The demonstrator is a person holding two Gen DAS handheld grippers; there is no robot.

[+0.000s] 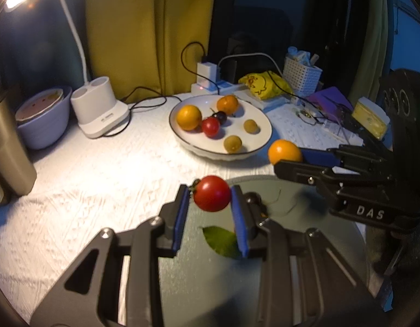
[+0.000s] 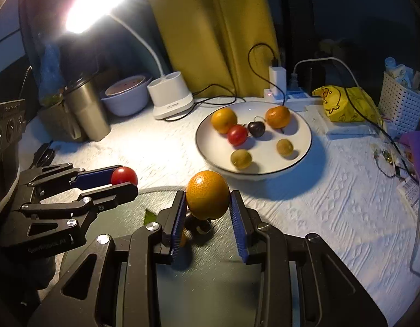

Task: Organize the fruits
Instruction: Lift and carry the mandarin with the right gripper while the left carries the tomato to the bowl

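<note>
Carrying step: left gripper (image 1: 211, 197) clamps a cherry tomato (image 1: 212, 193), right gripper (image 2: 207, 204) an orange (image 2: 207, 194) — next, release both over the white plate (image 2: 305, 147), upper centre.

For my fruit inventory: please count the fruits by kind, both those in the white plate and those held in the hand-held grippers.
Oranges: 3
Tomatoes: 2
Green fruits: 2
Cherry: 1
Total: 8
</note>
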